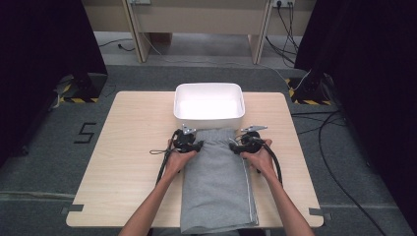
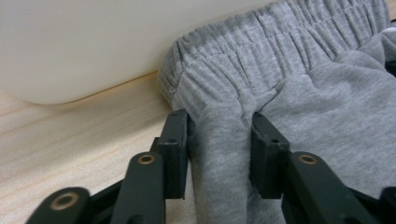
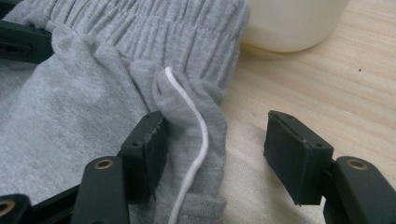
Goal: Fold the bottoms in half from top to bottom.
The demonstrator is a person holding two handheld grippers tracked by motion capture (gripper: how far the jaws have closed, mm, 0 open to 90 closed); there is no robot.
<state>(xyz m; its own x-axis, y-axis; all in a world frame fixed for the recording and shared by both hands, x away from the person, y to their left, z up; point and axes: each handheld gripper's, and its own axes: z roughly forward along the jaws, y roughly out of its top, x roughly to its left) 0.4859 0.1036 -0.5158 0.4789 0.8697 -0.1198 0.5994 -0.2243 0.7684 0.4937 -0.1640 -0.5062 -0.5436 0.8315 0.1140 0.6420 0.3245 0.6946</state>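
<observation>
High view: grey sweatpants [image 1: 216, 182] lie folded lengthwise down the middle of the worktop [image 1: 128, 162], waistband end touching or just short of the white tub [image 1: 209, 105], leg end hanging past the near edge. Your left gripper [image 1: 193, 146] sits at the left corner of the waistband, your right gripper [image 1: 237, 146] at the right corner.

Left gripper view: jaws pinch a raised ridge of cloth just below the gathered elastic waistband [image 2: 261, 51]; both pads press into the fabric, so you have a hold there.

Right gripper view: jaws stand apart. The inner pad touches the bunched side seam with its white piping [image 3: 198, 140]; the outer pad sits over bare wood, clear of the cloth. No grip yet.

Handling, as a judgement: soft knit, light, limp, nothing fragile. It will sag and drag between two holds and unfold if you lift one side alone. The fleece is not slippery, but a thin pinch may pull out. Take the thick elastic band or the doubled seam edge at each corner, all layers together.
</observation>
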